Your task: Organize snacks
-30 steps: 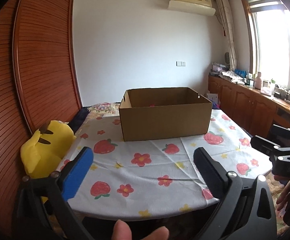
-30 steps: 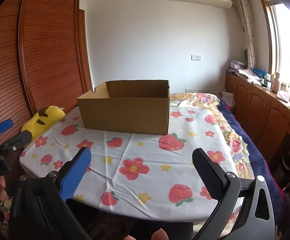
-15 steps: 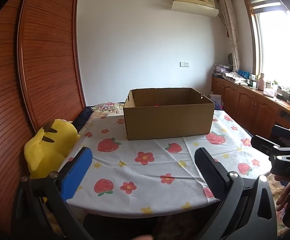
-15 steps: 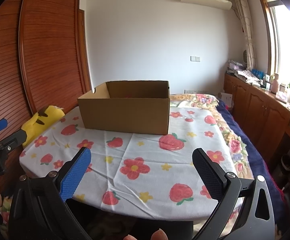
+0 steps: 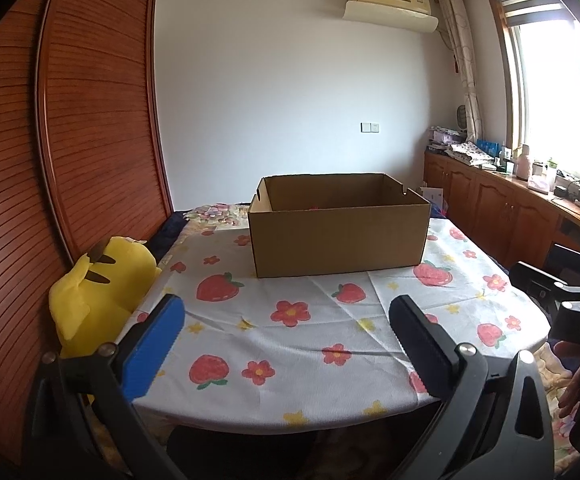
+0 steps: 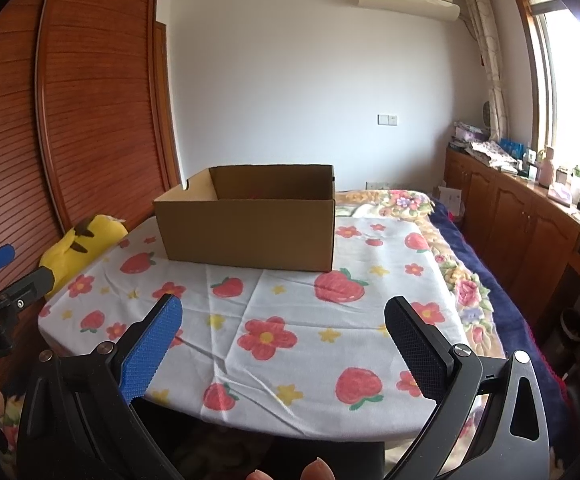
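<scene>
Compared with a second ago, the left view sits slightly higher and the thumb at its bottom edge is gone; the box has not moved. At far left, a yellow plush toy (image 5: 101,292) leans beside the table (image 5: 302,344). Left gripper (image 5: 285,320) and right gripper (image 6: 283,318) both hover spread wide and empty above the near table edge. Centrally, the cardboard box (image 5: 338,236) stands on the strawberry-print cloth, contents hidden. Wooden cabinets (image 6: 530,216) line the window wall at right.
</scene>
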{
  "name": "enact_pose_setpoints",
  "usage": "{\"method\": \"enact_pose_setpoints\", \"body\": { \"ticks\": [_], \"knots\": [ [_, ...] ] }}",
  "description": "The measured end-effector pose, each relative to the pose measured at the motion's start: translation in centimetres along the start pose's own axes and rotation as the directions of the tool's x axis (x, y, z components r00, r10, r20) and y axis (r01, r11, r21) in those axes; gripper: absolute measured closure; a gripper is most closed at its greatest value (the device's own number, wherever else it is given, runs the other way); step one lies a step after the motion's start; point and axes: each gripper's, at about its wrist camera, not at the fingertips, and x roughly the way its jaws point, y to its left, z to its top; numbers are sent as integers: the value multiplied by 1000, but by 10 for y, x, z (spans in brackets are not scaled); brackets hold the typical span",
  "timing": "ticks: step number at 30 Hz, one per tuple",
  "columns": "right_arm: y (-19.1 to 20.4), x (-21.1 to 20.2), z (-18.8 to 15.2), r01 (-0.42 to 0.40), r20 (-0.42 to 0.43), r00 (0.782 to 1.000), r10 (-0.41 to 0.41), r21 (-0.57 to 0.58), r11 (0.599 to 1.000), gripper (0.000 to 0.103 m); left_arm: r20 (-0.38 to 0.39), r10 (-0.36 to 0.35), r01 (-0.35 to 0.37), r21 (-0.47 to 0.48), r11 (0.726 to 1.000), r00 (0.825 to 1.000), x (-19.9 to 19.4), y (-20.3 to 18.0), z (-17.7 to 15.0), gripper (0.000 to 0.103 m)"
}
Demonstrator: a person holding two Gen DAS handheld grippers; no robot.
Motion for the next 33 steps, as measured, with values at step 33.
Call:
{"method": "enact_pose_setpoints", "body": {
  "ticks": [33],
  "knots": [
    [0, -3, 2, 3, 5, 1000, -3, 3, 1000, 0, 8, 6, -6, 1, 1000, 1000, -4, 1, 0, 0]
  ]
}}
